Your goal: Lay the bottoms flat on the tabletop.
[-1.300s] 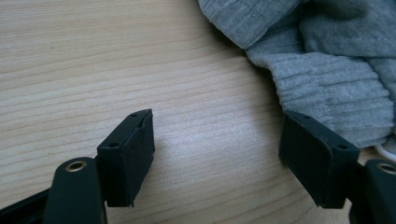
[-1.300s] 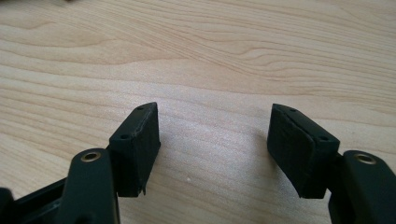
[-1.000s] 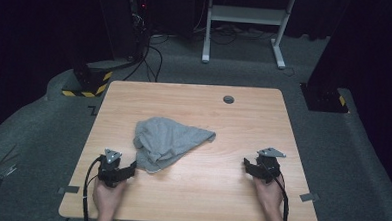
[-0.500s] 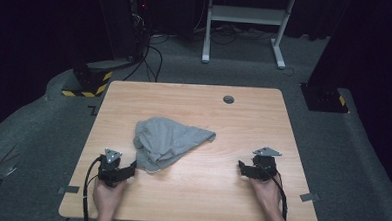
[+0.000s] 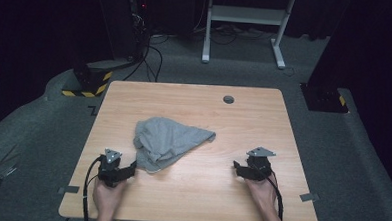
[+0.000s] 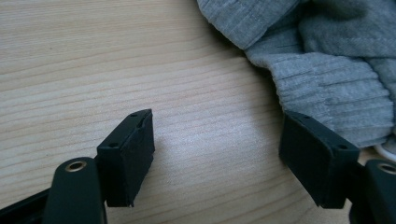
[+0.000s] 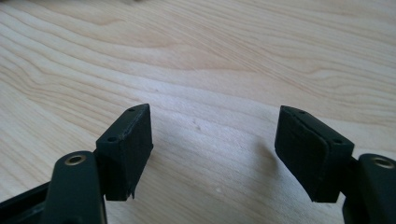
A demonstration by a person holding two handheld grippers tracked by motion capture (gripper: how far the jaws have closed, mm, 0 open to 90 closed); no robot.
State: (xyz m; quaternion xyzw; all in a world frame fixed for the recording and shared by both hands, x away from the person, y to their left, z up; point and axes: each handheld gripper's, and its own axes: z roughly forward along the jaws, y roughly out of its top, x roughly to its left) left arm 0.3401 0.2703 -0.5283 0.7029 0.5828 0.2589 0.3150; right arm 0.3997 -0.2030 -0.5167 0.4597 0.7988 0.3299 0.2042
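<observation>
Jaws apart on both my left gripper and right gripper, nothing held. Grey cloth bunched on surface; left may snag several layers.

My left gripper sits low over the wooden counter, fingers spread wide — the grey ribbed cloth lies just beside the right one — bare wood between.
</observation>
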